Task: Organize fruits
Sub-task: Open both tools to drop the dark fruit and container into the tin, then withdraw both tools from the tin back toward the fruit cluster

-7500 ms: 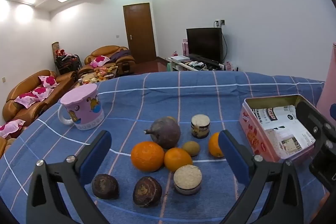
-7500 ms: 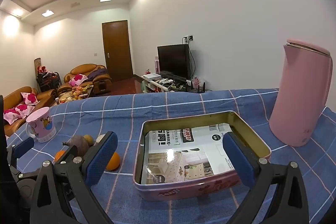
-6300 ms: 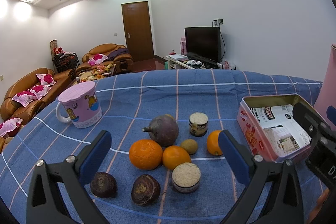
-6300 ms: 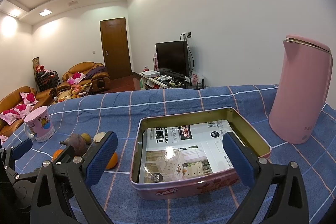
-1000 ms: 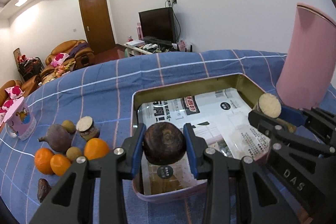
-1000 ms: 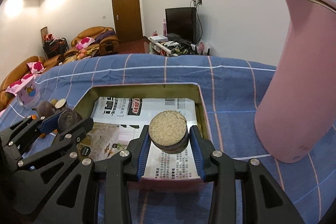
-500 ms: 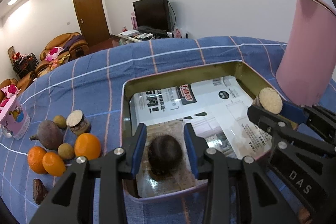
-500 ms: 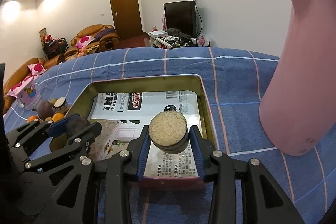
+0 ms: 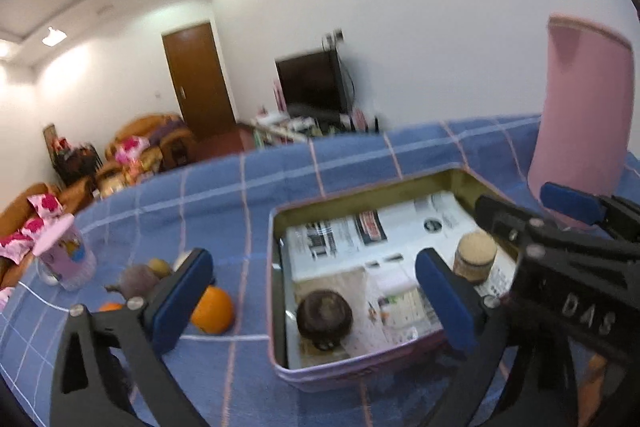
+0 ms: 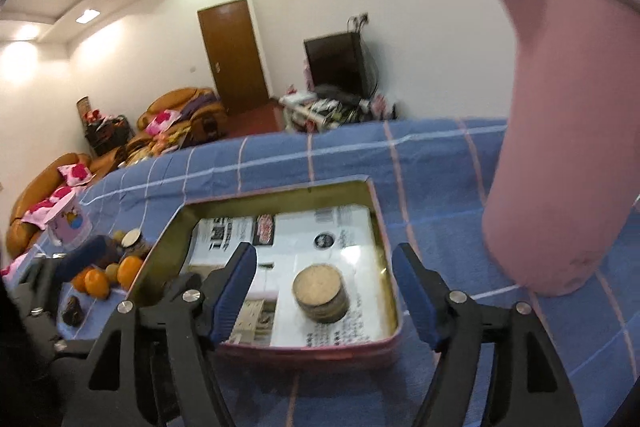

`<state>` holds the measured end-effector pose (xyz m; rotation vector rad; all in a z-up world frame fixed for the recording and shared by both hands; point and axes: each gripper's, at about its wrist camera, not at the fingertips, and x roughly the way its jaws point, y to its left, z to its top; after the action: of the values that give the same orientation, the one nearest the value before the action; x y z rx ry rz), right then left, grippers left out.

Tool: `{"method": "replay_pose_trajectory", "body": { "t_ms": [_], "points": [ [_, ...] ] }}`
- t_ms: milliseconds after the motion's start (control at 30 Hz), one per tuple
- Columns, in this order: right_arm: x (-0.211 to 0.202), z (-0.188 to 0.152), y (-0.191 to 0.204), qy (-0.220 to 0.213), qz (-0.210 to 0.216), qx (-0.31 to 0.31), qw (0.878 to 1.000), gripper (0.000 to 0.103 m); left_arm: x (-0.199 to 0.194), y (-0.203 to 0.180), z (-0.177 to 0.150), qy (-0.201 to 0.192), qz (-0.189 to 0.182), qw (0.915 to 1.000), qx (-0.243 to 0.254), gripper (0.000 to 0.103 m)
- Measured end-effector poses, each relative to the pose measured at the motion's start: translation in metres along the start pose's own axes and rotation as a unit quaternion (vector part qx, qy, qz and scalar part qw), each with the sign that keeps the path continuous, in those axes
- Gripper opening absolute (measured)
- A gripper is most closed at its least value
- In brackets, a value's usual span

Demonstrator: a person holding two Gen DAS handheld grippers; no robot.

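both claws have just been opening and stand empty: left claw (image 9: 316, 297) above the dark fruit (image 9: 324, 319), right claw (image 10: 324, 291) over the cut round (image 10: 321, 293), both inside the tin (image 10: 386, 227); pulling back low could clip the rim and shift the tin; oranges (image 9: 212, 309) wait on the tabletop.

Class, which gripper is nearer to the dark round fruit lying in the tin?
Left. The left gripper stands open just over the dark round fruit; the right gripper is open at the tin's other end.
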<state>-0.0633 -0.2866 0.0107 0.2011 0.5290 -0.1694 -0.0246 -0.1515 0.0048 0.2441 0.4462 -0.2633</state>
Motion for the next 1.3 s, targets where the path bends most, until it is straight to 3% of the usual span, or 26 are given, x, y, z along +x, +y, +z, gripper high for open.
{"method": "replay_pose_trajectory", "body": {
  "t_ms": [233, 833, 1300],
  "points": [
    [-0.021, 0.003, -0.005, -0.083, -0.05, 0.004, 0.995, 0.073, 0.008, 0.017, 0.002, 0.013, 0.013, 0.9994, -0.029, 0.103],
    [-0.024, -0.003, 0.01, -0.088, -0.082, -0.004, 0.993, 0.073, 0.004, 0.069, -0.018, 0.034, 0.029, 0.9972, -0.059, 0.103],
    [-0.021, -0.014, 0.047, -0.063, -0.041, 0.009, 0.997, 0.073, 0.001, 0.107, -0.033, 0.054, 0.035, 0.9949, -0.077, 0.103]
  ]
}}
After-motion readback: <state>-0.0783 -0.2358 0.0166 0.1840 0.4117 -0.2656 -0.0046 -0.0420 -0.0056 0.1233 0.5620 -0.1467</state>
